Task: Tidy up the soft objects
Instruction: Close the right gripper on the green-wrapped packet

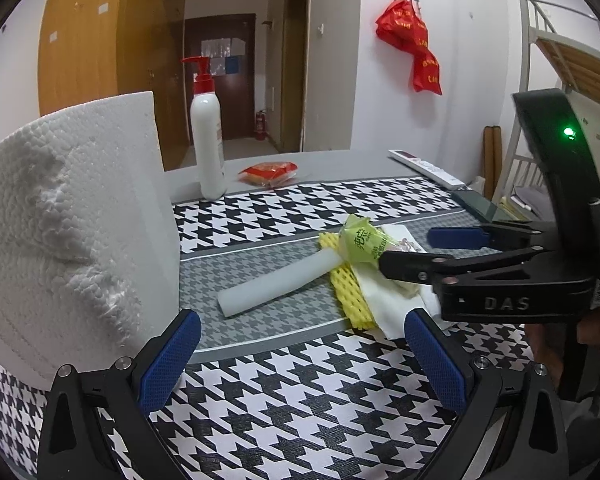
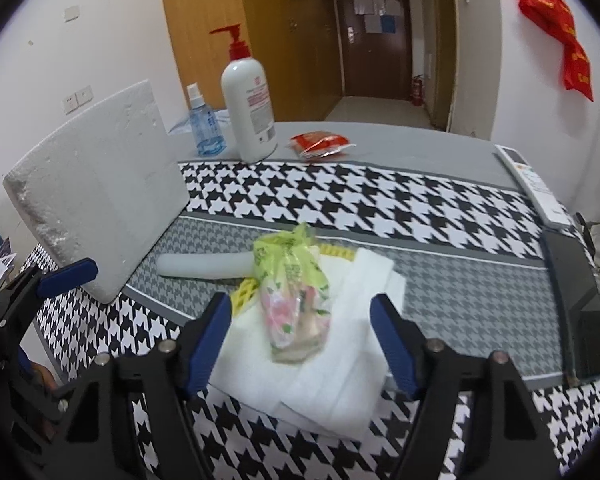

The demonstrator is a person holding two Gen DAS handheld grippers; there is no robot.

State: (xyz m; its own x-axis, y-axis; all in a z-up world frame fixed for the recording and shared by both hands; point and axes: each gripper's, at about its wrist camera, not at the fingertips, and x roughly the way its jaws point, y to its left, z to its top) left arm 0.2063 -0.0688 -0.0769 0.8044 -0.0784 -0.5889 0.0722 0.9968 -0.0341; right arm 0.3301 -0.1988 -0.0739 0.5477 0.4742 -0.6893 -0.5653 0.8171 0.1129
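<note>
Houndstooth-patterned cloth (image 2: 400, 204) covers the table. At far left a white foam board (image 2: 100, 196) stands tilted on its edge. Behind it stand a blue spray bottle (image 2: 205, 124) and a white pump bottle (image 2: 250, 108), with a red snack packet (image 2: 320, 143) just beside them. At centre, a white foam tube (image 2: 204, 266) lies flat, its end touching a yellow-green plastic bag (image 2: 296, 292) that rests on folded white foam sheets (image 2: 340, 372) and yellow foam netting (image 1: 350, 292). The left gripper (image 1: 302, 354) is spread apart, holding nothing. The right gripper (image 2: 302, 340) is spread apart, straddling the bag without contact. A remote control (image 2: 534, 184) lies at far right.
</note>
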